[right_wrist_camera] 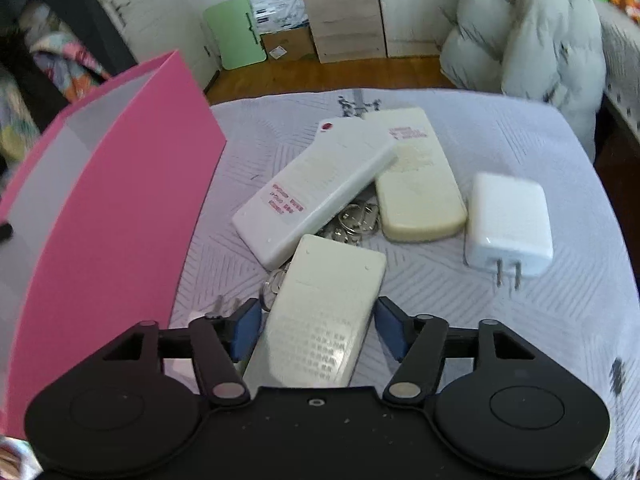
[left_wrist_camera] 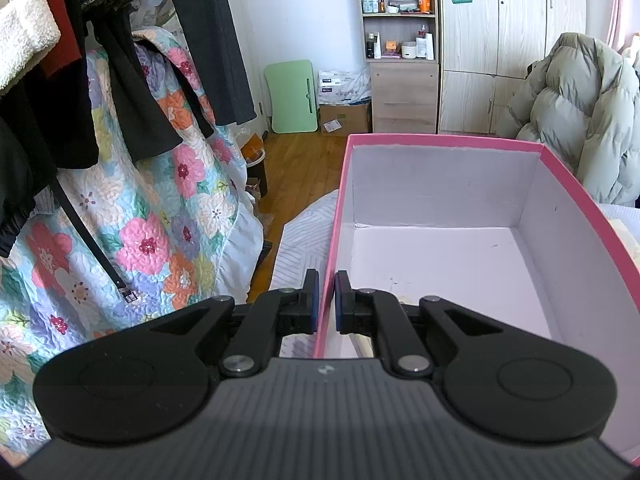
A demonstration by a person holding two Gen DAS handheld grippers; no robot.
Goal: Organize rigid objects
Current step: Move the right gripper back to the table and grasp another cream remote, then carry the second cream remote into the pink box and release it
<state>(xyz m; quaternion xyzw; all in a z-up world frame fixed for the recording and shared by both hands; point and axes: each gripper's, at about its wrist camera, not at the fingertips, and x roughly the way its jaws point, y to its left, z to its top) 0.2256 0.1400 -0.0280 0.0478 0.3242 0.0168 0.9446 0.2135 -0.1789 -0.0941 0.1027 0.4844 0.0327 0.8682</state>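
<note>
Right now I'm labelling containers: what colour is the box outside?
Pink outside, white inside: the box, clearest in the left wrist view.

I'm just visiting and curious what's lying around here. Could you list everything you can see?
pink box: one, pink outside, white inside, on the bed, nothing seen in it
remotes: three, white or cream, on the bedspread; nearest remote, middle remote, far remote
charger plug: one, white, right of the remotes
key rings: a metal bunch, under the remotes
puffer jacket: one, pale green-grey, behind the box
left gripper: black, shut on the pink box's wall
right gripper: black, open around the nearest remote
</note>
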